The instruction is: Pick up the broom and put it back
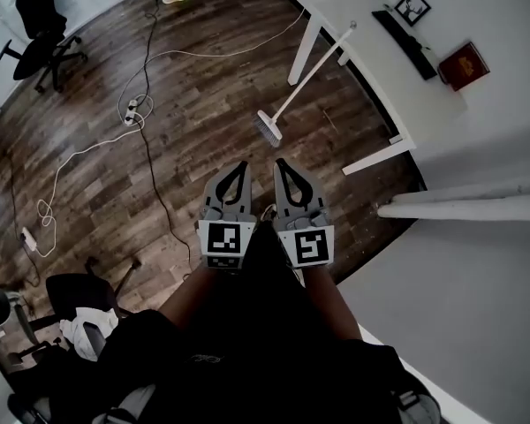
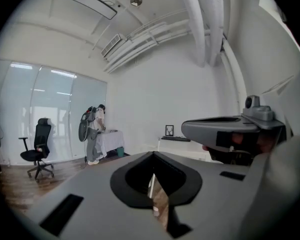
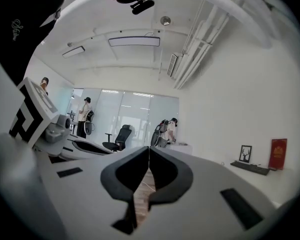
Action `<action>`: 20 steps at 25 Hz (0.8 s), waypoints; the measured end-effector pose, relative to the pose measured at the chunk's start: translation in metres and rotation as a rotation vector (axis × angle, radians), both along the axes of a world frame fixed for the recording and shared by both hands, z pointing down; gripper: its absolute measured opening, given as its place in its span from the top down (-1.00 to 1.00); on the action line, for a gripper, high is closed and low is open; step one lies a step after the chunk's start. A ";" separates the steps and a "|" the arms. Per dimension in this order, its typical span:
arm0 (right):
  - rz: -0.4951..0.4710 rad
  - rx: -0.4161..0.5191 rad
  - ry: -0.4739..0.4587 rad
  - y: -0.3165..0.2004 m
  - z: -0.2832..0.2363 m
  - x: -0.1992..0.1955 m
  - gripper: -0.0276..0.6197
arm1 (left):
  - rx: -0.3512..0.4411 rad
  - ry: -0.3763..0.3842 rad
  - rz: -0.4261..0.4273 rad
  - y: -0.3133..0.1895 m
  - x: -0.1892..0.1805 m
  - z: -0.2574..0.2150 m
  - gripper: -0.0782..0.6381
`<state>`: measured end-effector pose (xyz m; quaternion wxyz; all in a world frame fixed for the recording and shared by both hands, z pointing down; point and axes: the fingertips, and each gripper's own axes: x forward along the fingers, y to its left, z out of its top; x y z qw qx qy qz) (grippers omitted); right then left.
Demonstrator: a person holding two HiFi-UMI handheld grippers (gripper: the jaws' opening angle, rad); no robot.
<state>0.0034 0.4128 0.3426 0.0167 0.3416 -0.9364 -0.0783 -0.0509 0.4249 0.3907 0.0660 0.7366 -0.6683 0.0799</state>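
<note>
Meeting tip to tip, the fingers of the left gripper [image 1: 243, 165] are clenched on nothing, and those of the right gripper [image 1: 281, 162] are pressed together just as empty. The two sit side by side at the centre of the head view, both aimed toward the top of the frame.

Just above them the broom [image 1: 306, 79] stands apart from both. Its bristle head is down on the wooden floor [image 1: 203, 87] near mid-frame. Its pale handle slants away to the upper right, so the long axis runs from lower left to upper right. The handle crosses in front of a white leg [image 1: 304, 49], and its top end lies at the edge of the white worktop [image 1: 362, 7]. Whether it actually leans on that edge is hard to make out.

Through the narrow slot between the left fingers, the left gripper view shows only a sliver of floor and a pale upright strip, too thin to name. The right gripper view shows a slit of floorboards. A dark sleeve [image 1: 247, 343] fills the bottom of the head view and covers both hands behind the marker cubes.
</note>
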 end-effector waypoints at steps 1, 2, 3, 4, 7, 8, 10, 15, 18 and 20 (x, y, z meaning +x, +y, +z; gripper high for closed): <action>-0.004 0.006 -0.004 -0.020 -0.002 -0.003 0.85 | 0.010 -0.019 0.008 -0.021 0.000 -0.006 0.78; -0.004 0.009 -0.001 -0.041 -0.004 -0.004 0.84 | 0.015 -0.033 0.011 -0.041 0.000 -0.011 0.78; -0.006 0.007 0.005 -0.061 -0.006 -0.004 0.84 | 0.017 -0.041 0.007 -0.061 0.000 -0.015 0.78; -0.011 0.005 0.009 -0.079 -0.009 -0.004 0.84 | 0.019 -0.036 0.000 -0.078 0.001 -0.018 0.78; -0.034 0.006 0.001 -0.128 -0.016 0.003 0.84 | 0.012 -0.002 -0.008 -0.125 0.012 -0.022 0.78; -0.031 0.000 -0.002 -0.145 -0.015 0.007 0.85 | -0.001 -0.011 -0.004 -0.140 0.015 -0.018 0.78; -0.005 -0.025 0.001 -0.178 -0.003 0.017 0.84 | -0.038 -0.029 0.010 -0.165 0.023 -0.006 0.78; 0.073 -0.125 0.019 -0.244 0.031 0.042 0.84 | -0.106 -0.065 0.044 -0.211 0.031 0.018 0.78; 0.102 -0.155 0.015 -0.279 0.039 0.043 0.85 | -0.131 -0.074 0.079 -0.246 0.030 0.025 0.78; 0.120 -0.161 0.030 -0.300 0.048 0.037 0.84 | -0.144 -0.046 0.091 -0.269 0.025 0.035 0.78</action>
